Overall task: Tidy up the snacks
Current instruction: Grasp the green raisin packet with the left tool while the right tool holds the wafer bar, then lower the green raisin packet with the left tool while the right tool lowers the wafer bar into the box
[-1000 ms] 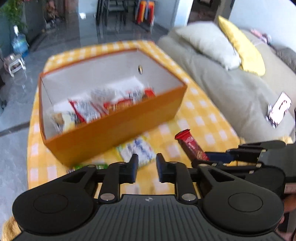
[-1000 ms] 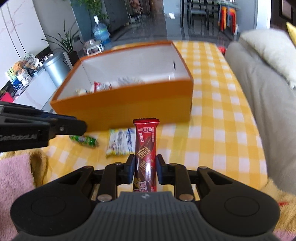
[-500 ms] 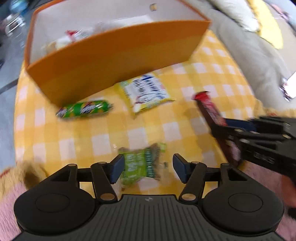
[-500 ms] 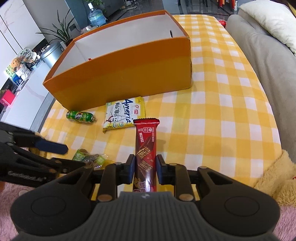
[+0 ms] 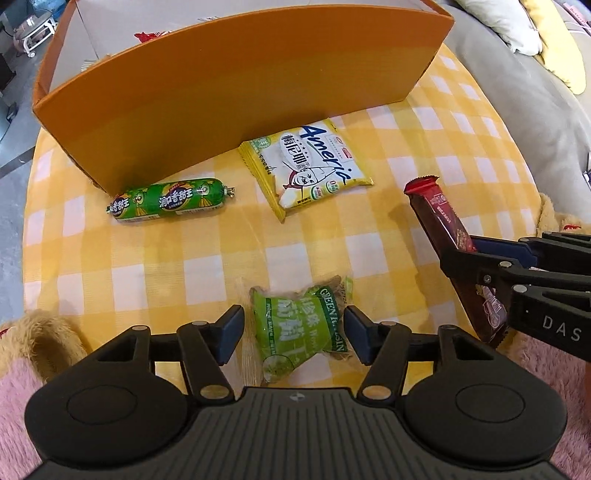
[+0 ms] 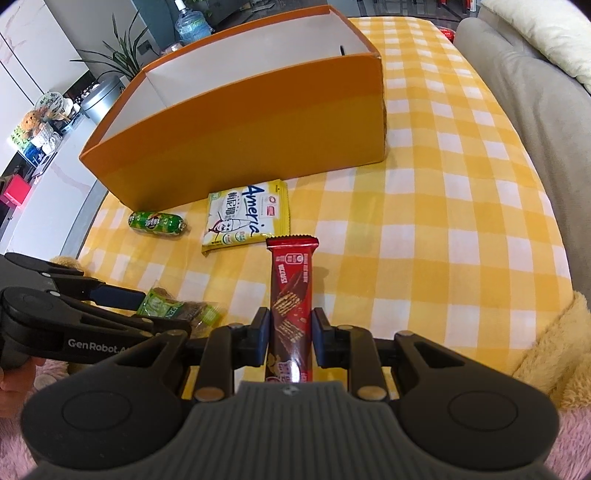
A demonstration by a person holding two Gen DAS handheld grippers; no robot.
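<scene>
A handheld left gripper (image 5: 293,332) points down over a green raisin packet (image 5: 304,328) lying on a yellow-and-white checked tablecloth (image 5: 424,206), its jaws closing with the packet between them; the right pad sits at the wrapper's edge while the left pad stands just clear of it. At the right, the right gripper (image 6: 290,326) is pressed together on a dark red chocolate wafer bar (image 6: 291,291), pinching the bar's lower part so that its top end juts forward above the cloth. Farther back on the cloth, a yellow Ameria snack packet (image 5: 310,168) lies just in front of the long wall of an orange cardboard box (image 5: 240,88), and a green sausage stick (image 5: 170,199) lies to its left, close to the box's corner. A scrap of red wrapper (image 5: 146,36) peeks over the box's rim; the rest of the inside is hidden. A grey sofa (image 6: 517,74) with a cream cushion (image 6: 543,29) runs along the table's far right side
</scene>
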